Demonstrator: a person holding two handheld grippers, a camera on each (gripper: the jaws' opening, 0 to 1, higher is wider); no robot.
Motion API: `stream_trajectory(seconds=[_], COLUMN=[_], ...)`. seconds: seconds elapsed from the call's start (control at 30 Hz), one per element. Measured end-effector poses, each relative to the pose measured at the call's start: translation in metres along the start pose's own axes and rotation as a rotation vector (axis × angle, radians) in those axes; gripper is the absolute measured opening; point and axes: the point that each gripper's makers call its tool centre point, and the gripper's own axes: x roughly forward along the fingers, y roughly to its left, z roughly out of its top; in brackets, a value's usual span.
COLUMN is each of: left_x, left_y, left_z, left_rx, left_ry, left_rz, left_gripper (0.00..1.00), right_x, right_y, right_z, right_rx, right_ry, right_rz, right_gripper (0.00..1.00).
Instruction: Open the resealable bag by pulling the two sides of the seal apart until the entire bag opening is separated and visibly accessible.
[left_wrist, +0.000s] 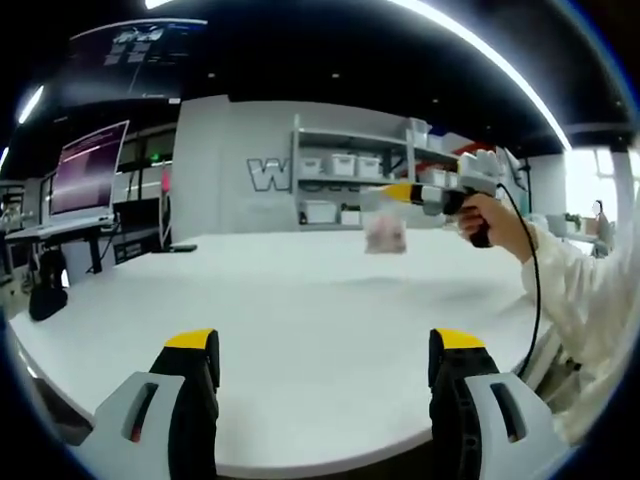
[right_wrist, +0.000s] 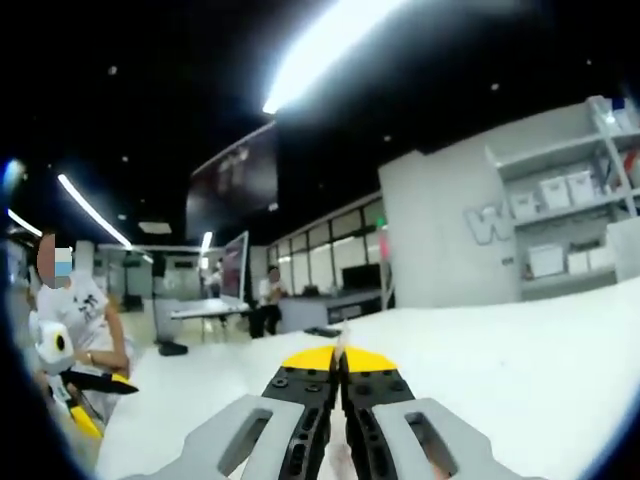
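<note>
Left gripper view: the left gripper (left_wrist: 326, 352) sits nearest the camera with its jaws set wide apart and nothing between them, low over the white table (left_wrist: 300, 330). Ahead and to the right of those jaws, well apart from them and above the table, hangs the bag (left_wrist: 385, 228). It is suspended by its top edge from the yellow tips of the right gripper (left_wrist: 408, 193), which a hand (left_wrist: 492, 222) holds out from the right side. The bag hangs clear of the table; pinkish contents sit in its lower part. The seal line is too small to make out, but it should run along the top edge, roughly level and in line with the right gripper's jaws.

Right gripper view: the right gripper (right_wrist: 340, 357) has its jaws closed together on a thin pale edge, taken to be the bag's top; the rest of the bag is hidden below the jaws.

Judgement: the move turns on the free side of the bag top. The left gripper is the open one and must travel forward, up and to the right to reach the top edge beside the right gripper's tips, then close on the opposite wall of the seal before any pull apart. The seal is not yet opened.

Farther off stand shelves (left_wrist: 350, 170) with bins and a monitor (left_wrist: 88, 170).
</note>
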Motion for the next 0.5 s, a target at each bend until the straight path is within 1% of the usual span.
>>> stream_trajectory(seconds=[0.2,0.33,0.4,0.5], left_x=[0.000,-0.001,0.000,0.001], left_y=[0.000,-0.001,-0.001,-0.002], left_z=[0.000,0.001,0.001,0.000], left_rx=[-0.003,-0.001,0.001,0.003], left_ry=[0.000,-0.003,0.000,0.004], left_rz=[-0.002,-0.004,-0.005,-0.008], left_gripper=[0.86,0.86,0.86,0.86], right_x=[-0.004,-0.010,-0.011,-0.014], right_y=[0.005,0.012,0.009,0.013], right_z=[0.001,0.001,0.001,0.001], right_rx=[-0.007,-0.006,-0.010,-0.015], right_ry=[-0.003,-0.007,-0.006,-0.008], right_rz=[0.012,0.023,0.025,0.030], right_gripper=[0.00,0.00,0.00,0.00])
